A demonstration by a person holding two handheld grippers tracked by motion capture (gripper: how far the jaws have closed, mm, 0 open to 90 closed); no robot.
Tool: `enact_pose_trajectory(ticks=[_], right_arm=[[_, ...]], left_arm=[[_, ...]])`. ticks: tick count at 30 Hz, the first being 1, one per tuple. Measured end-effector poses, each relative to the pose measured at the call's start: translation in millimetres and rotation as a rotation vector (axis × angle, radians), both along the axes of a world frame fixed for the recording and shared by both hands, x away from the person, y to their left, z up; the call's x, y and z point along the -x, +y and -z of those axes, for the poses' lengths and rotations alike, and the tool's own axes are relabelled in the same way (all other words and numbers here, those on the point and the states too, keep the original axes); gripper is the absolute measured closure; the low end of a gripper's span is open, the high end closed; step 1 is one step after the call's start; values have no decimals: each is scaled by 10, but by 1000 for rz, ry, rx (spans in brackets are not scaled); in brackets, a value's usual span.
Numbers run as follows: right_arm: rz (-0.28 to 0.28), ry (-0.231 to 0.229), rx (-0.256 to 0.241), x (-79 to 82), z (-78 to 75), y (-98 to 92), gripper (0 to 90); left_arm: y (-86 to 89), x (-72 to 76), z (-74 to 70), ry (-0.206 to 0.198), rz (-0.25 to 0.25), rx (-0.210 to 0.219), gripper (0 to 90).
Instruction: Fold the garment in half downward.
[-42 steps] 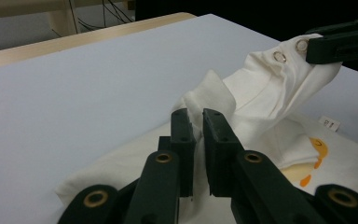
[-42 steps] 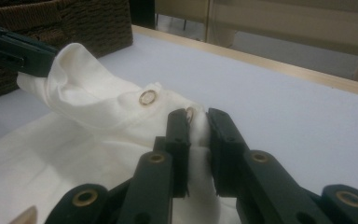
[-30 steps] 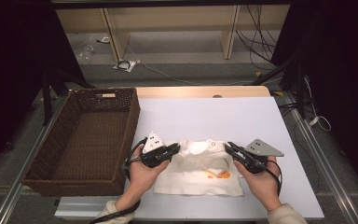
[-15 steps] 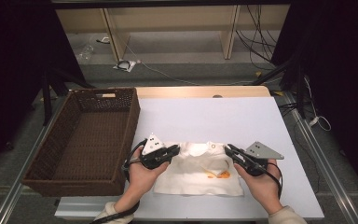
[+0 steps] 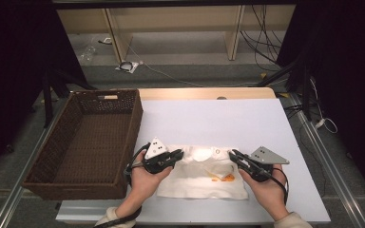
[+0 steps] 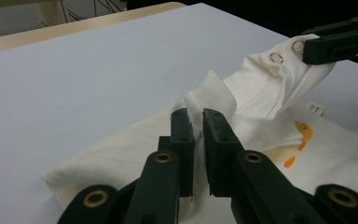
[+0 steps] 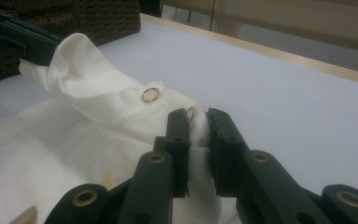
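A small white garment with an orange print lies on the white counter, near its front edge and just right of the brown wicker basket. The left claw is pinched on a fold of the cloth at the garment's upper left; in the left gripper view its jaws stand nearly together with white fabric between them. The right claw is clamped on the upper right edge, and the right gripper view shows the snap-studded hem squeezed between its jaws. The stretch of cloth between the two claws is lifted off the counter, while the body of the garment stays flat below. Compared with a second ago, both hands sit in almost the same places; the held top edge looks slightly more raised and bunched, and the basket has not moved.
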State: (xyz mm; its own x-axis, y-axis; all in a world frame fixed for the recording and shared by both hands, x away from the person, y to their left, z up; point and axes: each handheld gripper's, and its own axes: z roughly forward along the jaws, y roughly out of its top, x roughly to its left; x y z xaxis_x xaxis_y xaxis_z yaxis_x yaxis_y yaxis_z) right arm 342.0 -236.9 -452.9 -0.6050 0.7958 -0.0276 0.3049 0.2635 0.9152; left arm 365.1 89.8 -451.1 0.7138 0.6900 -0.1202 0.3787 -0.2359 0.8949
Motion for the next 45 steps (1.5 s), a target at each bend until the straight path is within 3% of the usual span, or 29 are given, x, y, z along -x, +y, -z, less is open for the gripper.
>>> enact_pose_trajectory(ticks=[19,45], right_arm=[[-9,23,11,31,51,-9,797],[-61,119,53,63,149,-12,794]], left_arm=[[-6,28,45,22,14,-18,823],[-25,64,135,83,27,-71,822]])
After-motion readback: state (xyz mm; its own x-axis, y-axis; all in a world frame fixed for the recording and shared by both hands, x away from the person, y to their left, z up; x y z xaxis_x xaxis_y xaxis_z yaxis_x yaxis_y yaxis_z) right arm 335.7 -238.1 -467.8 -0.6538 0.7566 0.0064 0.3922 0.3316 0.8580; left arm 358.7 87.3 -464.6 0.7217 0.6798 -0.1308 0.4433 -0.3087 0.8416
